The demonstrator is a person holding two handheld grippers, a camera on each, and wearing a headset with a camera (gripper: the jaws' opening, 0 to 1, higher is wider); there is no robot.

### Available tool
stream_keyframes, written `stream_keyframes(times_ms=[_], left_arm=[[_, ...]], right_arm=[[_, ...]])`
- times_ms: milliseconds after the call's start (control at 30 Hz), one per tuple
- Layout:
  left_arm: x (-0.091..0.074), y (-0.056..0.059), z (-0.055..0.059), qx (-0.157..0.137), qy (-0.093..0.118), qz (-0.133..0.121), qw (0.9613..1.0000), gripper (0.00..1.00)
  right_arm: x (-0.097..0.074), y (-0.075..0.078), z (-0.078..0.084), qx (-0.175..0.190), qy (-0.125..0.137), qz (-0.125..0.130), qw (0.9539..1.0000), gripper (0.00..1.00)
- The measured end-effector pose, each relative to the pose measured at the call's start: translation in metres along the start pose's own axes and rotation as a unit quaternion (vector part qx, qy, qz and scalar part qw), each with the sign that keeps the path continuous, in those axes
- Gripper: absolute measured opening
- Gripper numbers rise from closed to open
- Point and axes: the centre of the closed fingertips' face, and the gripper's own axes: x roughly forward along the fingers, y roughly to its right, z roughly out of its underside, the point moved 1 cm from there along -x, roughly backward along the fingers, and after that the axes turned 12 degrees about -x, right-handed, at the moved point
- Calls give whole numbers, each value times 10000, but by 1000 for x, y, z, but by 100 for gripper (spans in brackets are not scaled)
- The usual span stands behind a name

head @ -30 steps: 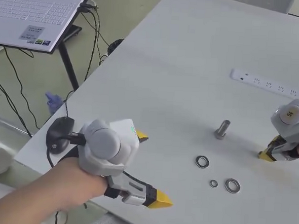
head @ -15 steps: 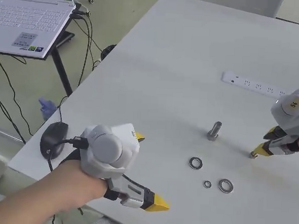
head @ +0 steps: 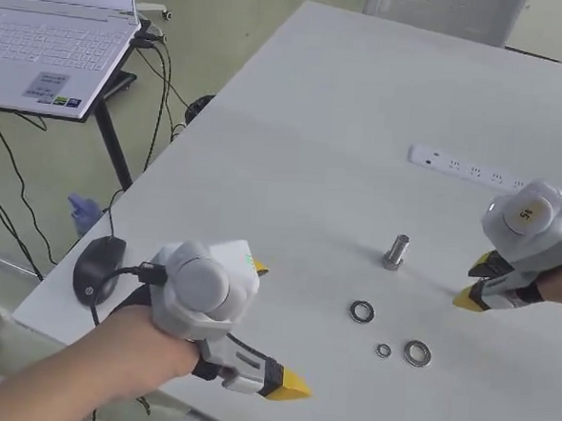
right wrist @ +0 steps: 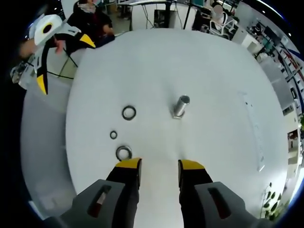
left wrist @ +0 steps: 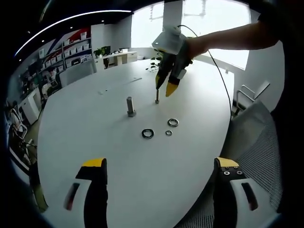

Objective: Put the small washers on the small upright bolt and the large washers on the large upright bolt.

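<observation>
A large upright bolt (head: 395,252) (left wrist: 129,106) (right wrist: 180,106) stands mid-table. In front of it lie a dark large washer (head: 362,312) (left wrist: 147,133) (right wrist: 128,112), a small washer (head: 383,350) (left wrist: 168,133) (right wrist: 113,135) and a shiny large washer (head: 416,352) (left wrist: 173,122) (right wrist: 123,153). My right gripper (head: 474,282) (right wrist: 159,168) (left wrist: 164,88) is open and empty, to the right of the large bolt. Under its tips stands a small upright bolt (left wrist: 157,98). My left gripper (head: 274,326) (left wrist: 160,164) (right wrist: 64,64) hovers wide open near the table's front edge.
A white power strip (head: 470,170) lies behind the bolts. A black mouse (head: 96,266) sits at the table's left corner. Off the table to the left stands a laptop (head: 49,25) with cables hanging below it.
The head camera has shifted. My right gripper has drawn slightly nearer the large bolt, and its tips now cover the small bolt in the head view. The left gripper has hardly moved.
</observation>
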Motion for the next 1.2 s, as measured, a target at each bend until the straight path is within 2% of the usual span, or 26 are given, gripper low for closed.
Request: stream_keyframes(times_ms=[300,367,533,700,900,1033,1200], left_arm=[[-6,-4,4,7,-16,-86,10000,92],[-8,-4,4,2,-3,-95,10000,91],[-8,-3,5,-4,-18,-126,9999,90],[-9,-1,4,-12,-16,-149,9999,90],[-9,0,5,12,-77,-148,9999,88],[-9,3,5,1,-79,-130,9999,87],[-10,4,6,33,-106,-116,9999,87]], right_arm=[[17,-38,-17,-404,-15,-262,9988,32],[26,-36,-17,-436,10,-293,9986,32],[45,-47,-25,-551,137,-430,9975,32],[61,-54,-24,-615,74,-533,9967,32],[75,-65,-22,-799,-63,-582,9951,31],[82,-69,-24,-786,-69,-623,9949,31],[85,-71,-27,-801,-93,-611,9949,30]])
